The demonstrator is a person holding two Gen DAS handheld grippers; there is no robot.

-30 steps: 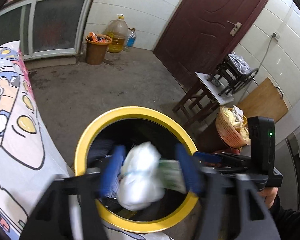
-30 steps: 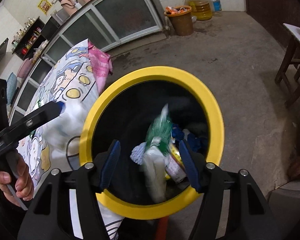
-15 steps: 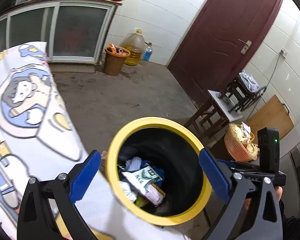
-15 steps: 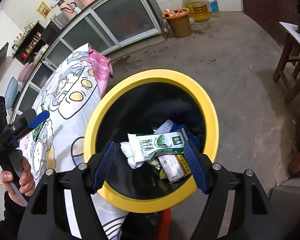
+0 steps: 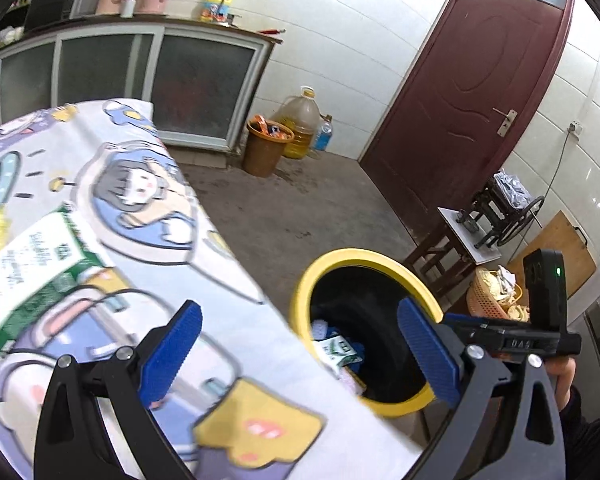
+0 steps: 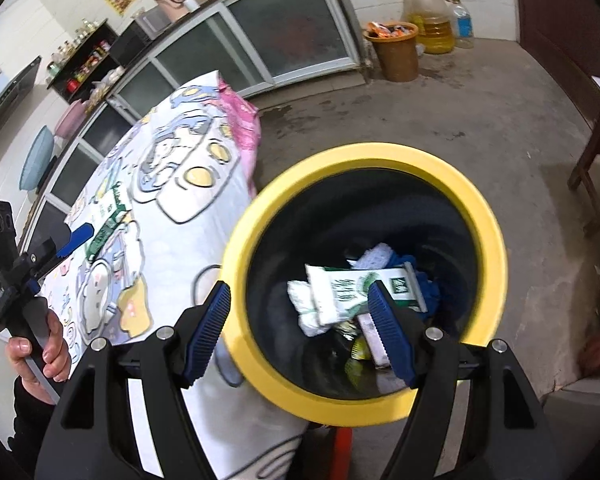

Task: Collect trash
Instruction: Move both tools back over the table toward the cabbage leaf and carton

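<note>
Two green-and-white wrappers [image 6: 366,286]; print unreadable; "DAS" on right gripper [image 5: 520,343].

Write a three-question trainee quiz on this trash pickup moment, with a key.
1. True or false: the left gripper is open and holds nothing.
2. What still lies on the cartoon tablecloth? A) green-and-white packet B) glass bottle C) spoon
3. Fill in: the right gripper hangs over the ____-rimmed bin, where a green-and-white wrapper lies on top.

Key: 1 true; 2 A; 3 yellow.
</note>
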